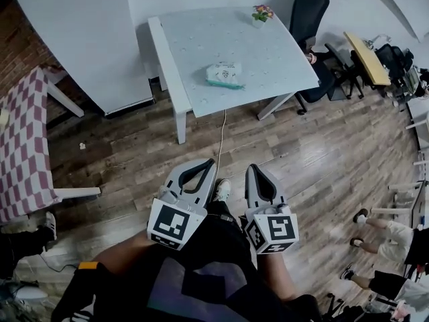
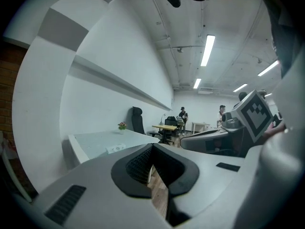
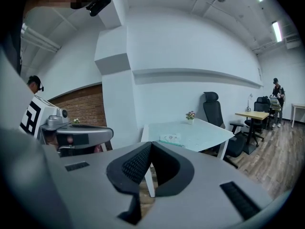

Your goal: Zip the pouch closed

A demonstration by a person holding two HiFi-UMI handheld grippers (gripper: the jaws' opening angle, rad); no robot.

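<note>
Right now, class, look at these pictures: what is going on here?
A person stands on the wooden floor with a claw in each hand. The left claw and right claw are both shut and empty, aimed toward a white table. The pouch lies on it, out ahead of them and untouched; no zipping is under way.

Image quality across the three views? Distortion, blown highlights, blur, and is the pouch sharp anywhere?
Head view: heavy fisheye bend, dim, pouch small but sharp on the table. Left gripper view: dark vignetted corners, ceiling lights blown out. Right gripper view: same vignette, pouch legible, no motion blur.
</note>
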